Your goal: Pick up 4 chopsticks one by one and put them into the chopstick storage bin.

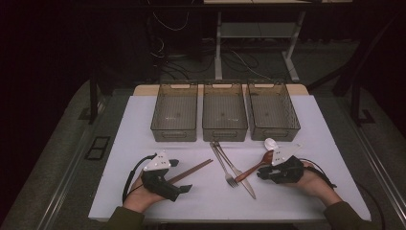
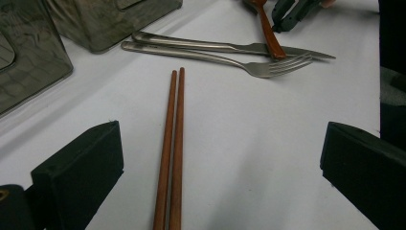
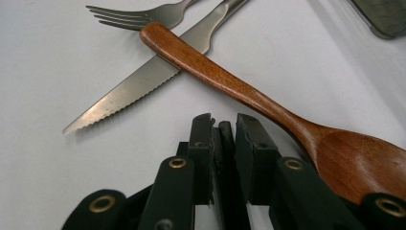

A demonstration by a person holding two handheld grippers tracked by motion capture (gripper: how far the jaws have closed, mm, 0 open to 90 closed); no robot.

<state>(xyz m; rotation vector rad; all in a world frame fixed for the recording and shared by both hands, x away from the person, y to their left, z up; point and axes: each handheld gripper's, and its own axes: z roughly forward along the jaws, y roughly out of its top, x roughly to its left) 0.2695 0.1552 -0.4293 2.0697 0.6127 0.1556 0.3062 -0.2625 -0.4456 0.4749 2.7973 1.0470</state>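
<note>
On the left side of the white tabletop [image 1: 143, 201], the left tool [image 1: 179, 175] rests with its jaws spread wide and nothing between the pads, the pair of reddish-brown wooden chopsticks [image 2: 171, 148] lying side by side straight ahead of it. To take them well, the tool should slide forward until both sticks sit between the pads, then close across them together so neither rolls free. Further right, the steel fork [image 1: 225, 165] and the serrated steel knife [image 1: 239, 175] lie side by side, handles toward the three smoky translucent plastic bins [image 1: 225, 127] at the back. Across the knife rests the handle of the brown wooden spoon [image 3: 239, 93], its bowl close beside the right tool [image 3: 224, 125], whose jaws stand nearly closed with nothing in them. That tool probably needs to open before it can take the spoon; a grip on the neck near the bowl would lift the handle off the knife without dragging the blade. A small white object [image 1: 271, 143] lies just beyond the right tool.
</note>
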